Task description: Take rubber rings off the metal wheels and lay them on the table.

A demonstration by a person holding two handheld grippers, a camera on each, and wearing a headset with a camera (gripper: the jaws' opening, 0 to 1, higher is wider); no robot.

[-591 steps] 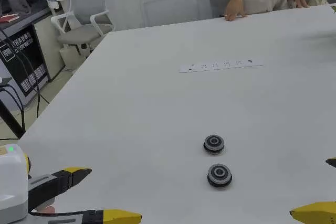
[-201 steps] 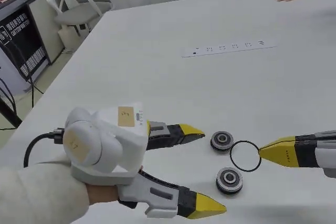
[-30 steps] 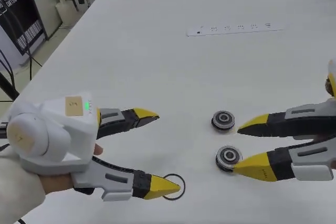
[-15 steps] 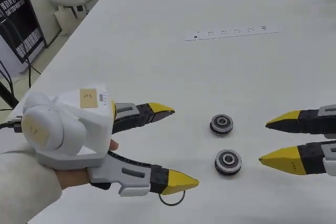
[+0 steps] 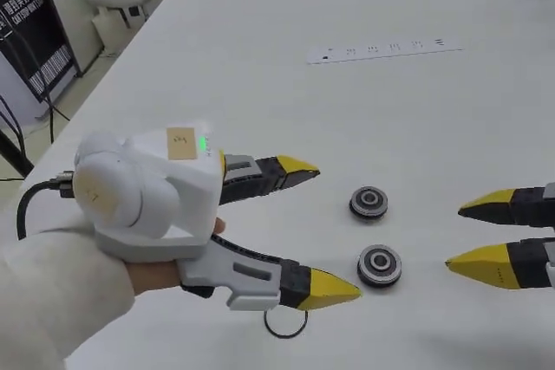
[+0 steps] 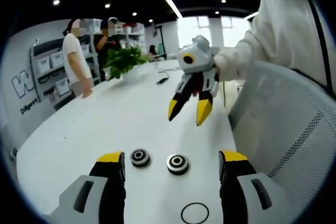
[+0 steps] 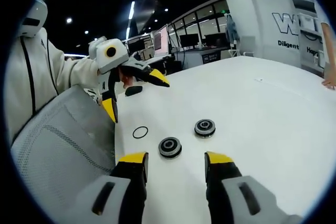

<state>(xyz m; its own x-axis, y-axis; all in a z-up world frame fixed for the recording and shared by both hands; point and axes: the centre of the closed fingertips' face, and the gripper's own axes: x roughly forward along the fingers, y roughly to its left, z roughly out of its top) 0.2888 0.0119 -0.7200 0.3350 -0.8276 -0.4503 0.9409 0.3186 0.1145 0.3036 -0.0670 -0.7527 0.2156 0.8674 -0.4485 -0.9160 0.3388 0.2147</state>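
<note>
Rubber ring flat on table; wall lettering reads "Diligent".

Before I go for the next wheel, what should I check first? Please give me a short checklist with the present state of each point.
1. The left gripper is open and empty: ok.
2. The right gripper is open and empty: ok.
3. One ring lies flat on the table, apart from both wheels: ok.
4. The near wheel and the far wheel lie flat, not touching: ok.
5. Which wheel has a rubber ring on it: cannot tell.
</note>
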